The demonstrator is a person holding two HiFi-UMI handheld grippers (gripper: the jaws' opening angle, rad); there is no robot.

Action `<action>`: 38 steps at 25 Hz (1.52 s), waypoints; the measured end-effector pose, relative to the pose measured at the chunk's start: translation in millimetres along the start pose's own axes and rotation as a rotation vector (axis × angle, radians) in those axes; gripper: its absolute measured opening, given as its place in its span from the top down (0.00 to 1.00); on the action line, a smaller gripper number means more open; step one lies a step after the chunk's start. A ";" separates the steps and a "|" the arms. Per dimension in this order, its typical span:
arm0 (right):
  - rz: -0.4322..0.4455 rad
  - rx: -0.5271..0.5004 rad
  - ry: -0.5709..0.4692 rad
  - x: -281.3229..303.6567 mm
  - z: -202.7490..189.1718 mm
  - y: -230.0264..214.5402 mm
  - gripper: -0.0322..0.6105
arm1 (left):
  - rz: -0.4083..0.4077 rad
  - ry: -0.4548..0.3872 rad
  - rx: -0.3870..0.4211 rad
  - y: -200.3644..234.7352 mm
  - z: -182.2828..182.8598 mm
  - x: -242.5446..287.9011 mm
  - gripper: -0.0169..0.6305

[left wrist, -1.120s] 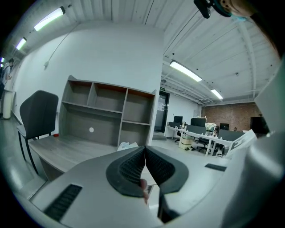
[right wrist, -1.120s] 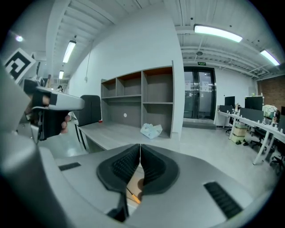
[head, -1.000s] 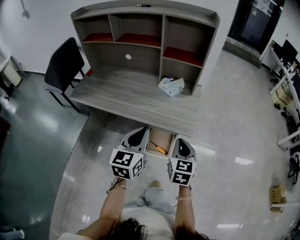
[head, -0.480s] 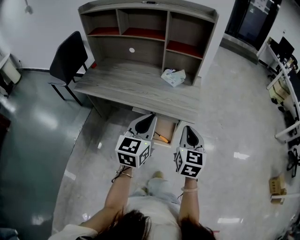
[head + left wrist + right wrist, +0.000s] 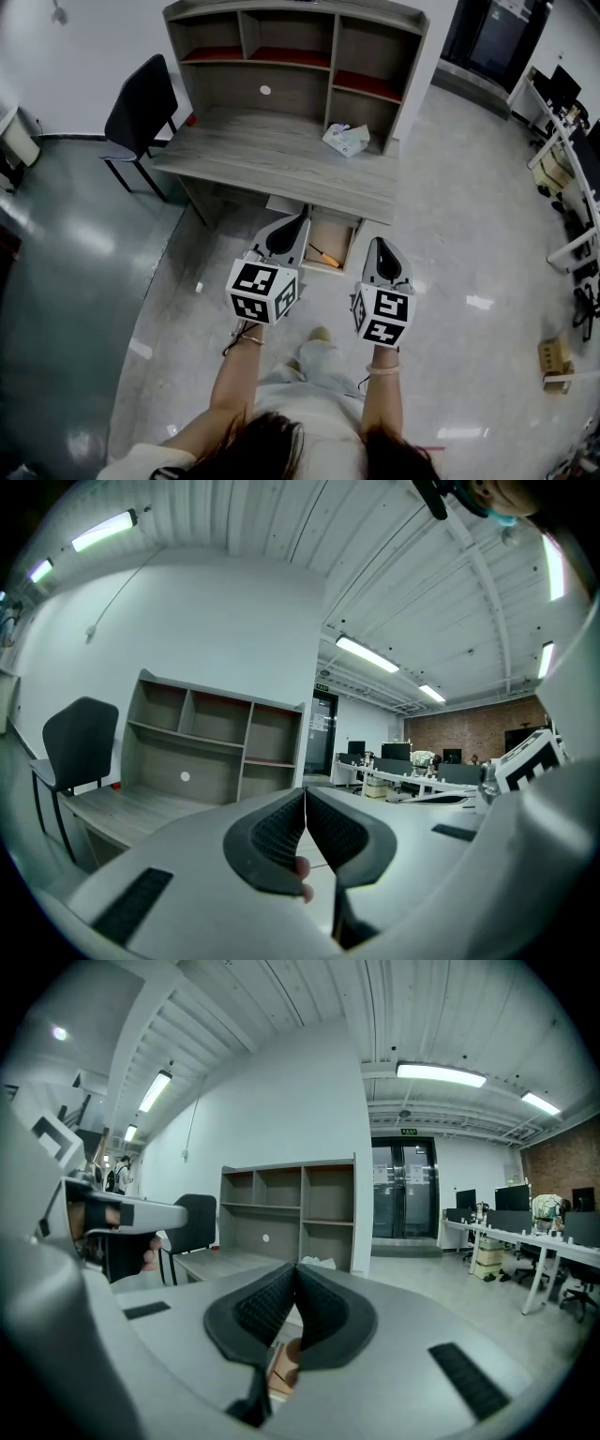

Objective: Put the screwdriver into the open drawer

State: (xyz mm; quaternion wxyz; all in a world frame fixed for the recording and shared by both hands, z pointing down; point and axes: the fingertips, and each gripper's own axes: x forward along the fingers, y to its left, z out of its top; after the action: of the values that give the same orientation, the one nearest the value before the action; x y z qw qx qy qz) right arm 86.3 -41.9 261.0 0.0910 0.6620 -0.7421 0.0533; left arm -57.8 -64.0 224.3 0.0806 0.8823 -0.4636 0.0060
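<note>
— Screwdriver [image 5: 325, 256]? We see it lying orange in the open drawer [image 5: 339, 236] under the desk [image 5: 272, 164].
— The left gripper [image 5: 300, 219] covers the drawer's left edge. Its jaws and the right gripper's [image 5: 380, 247] are pressed together on nothing. We note a chair [image 5: 139, 111] and a tissue pack [image 5: 346, 139].

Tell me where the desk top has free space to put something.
The desk top is bare from the chair side across to the tissue pack at its right rear. The open drawer holds the screwdriver.
</note>
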 end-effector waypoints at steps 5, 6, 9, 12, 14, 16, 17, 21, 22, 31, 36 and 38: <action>-0.008 -0.021 -0.026 -20.7 4.9 7.8 0.91 | 0.003 -0.011 0.012 -5.5 1.3 -22.1 0.95; -0.009 -0.025 -0.030 -24.5 5.5 9.6 0.91 | 0.002 -0.013 0.015 -7.4 1.6 -25.7 0.95; -0.004 -0.038 -0.039 -35.2 7.4 16.2 0.91 | -0.002 -0.019 0.022 -12.1 2.8 -35.9 0.95; 0.005 -0.058 -0.050 -44.7 11.0 22.7 0.91 | -0.003 -0.031 0.024 -15.8 5.7 -45.0 0.95; 0.007 -0.068 -0.063 -51.6 13.9 25.4 0.91 | -0.004 -0.040 0.028 -18.6 7.3 -51.3 0.95; 0.003 -0.073 -0.080 -58.5 17.6 26.8 0.91 | -0.006 -0.043 0.033 -21.3 7.8 -56.8 0.95; -0.001 -0.077 -0.089 -61.7 19.7 27.4 0.91 | -0.007 -0.043 0.037 -22.4 7.8 -59.4 0.95; -0.015 -0.083 -0.120 -73.0 27.4 29.0 0.91 | -0.006 -0.043 0.053 -24.2 7.3 -69.3 0.95; -0.017 -0.083 -0.126 -75.5 28.8 29.1 0.91 | -0.004 -0.043 0.055 -24.1 6.9 -71.5 0.95; -0.026 -0.080 -0.139 -86.4 35.1 34.4 0.91 | -0.002 -0.041 0.052 -21.3 4.2 -84.7 0.95; -0.023 -0.081 -0.149 -87.5 39.5 35.8 0.91 | -0.001 -0.050 0.045 -20.9 7.2 -85.1 0.95; -0.021 -0.081 -0.153 -88.5 40.5 35.6 0.91 | -0.001 -0.052 0.046 -21.7 7.5 -85.2 0.95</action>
State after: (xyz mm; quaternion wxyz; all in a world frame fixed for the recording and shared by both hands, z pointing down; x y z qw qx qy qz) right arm 57.9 40.4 204.6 0.0615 0.6676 -0.7414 -0.0284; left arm -89.1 16.6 206.6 0.0484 0.8841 -0.4648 -0.0063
